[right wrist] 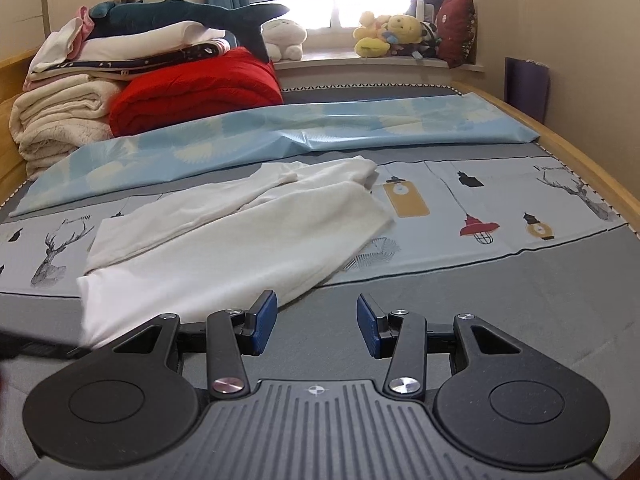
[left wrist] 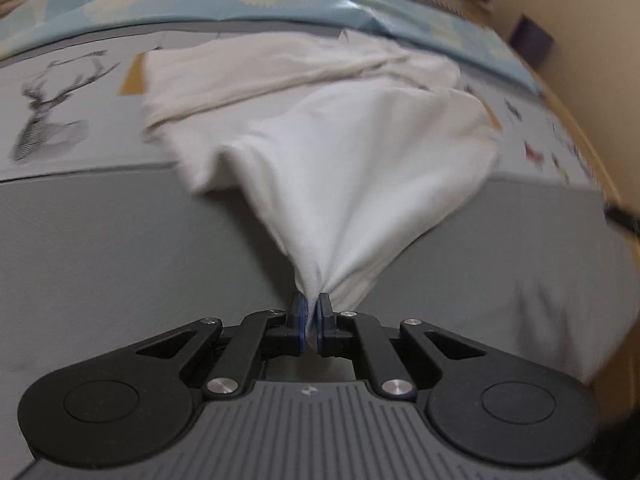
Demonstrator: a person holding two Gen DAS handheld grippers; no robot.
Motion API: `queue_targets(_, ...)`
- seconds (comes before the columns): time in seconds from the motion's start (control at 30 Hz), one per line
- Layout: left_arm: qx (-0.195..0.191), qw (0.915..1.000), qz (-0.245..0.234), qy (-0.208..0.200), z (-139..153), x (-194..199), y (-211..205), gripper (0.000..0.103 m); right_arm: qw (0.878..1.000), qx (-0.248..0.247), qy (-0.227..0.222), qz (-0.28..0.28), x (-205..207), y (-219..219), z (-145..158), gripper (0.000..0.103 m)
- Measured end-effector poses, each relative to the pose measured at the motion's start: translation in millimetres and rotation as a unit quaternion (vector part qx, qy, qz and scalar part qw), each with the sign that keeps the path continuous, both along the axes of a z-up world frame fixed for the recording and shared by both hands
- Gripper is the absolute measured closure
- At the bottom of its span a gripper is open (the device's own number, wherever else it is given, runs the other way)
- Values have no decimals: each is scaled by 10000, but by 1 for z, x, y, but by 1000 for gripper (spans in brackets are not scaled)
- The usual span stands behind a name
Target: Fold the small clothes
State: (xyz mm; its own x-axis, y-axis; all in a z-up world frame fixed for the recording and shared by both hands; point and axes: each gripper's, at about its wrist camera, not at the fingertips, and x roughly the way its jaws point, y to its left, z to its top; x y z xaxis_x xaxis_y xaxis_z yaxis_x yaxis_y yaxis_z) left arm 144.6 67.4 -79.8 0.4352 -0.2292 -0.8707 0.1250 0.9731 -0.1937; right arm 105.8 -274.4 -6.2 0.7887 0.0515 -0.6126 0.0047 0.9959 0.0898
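Observation:
A small white garment (left wrist: 328,152) lies partly folded on the grey printed bed sheet (left wrist: 100,248). My left gripper (left wrist: 311,308) is shut on its near corner and pulls the cloth up into a tight cone. In the right wrist view the same white garment (right wrist: 240,232) lies spread across the sheet, its near left corner lifted out of view. My right gripper (right wrist: 316,316) is open and empty, low over the grey sheet (right wrist: 500,300), just right of the garment's near edge.
A light blue patterned cloth (right wrist: 280,132) lies across the bed behind the garment. Stacked blankets, a red quilt (right wrist: 196,92) and a plush shark are at the back left. Soft toys (right wrist: 392,36) sit on the windowsill. The wooden bed frame (right wrist: 580,152) runs along the right.

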Motion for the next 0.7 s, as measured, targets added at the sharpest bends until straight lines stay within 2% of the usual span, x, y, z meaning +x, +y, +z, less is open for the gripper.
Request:
queue_targets(0.07,199,9997,-150,36,2,-25,25,99,10000,-57,9,-5,-6,5,-3,57)
queue_targets(0.13,672,9975,-204,58,0,-51,53,99,9999,-140,80,6,-11,9,-8,57)
queue_targets(0.2,899,9955,-219,182,-4,-71,80,99,9996,-229,187,37,-15,13,-12,57)
queue_targets(0.3,734,9959,-146,509,-12,-85,112,98,9989,-342,312,65,-18,14,-18,57)
queue_targets(0.43,538,9969,14,566,-17,-90,138,93,9976,-381,572,69,-14,12,-27,57)
queue_targets(0.6,309,9974,257,597,-14,-74,145,71,9936,-275,1093,82,5,11,-46,57)
queue_targets(0.7,191,9975,259,627,-15,-63,138,66,9894,-268,1422,79,23,13,-62,57)
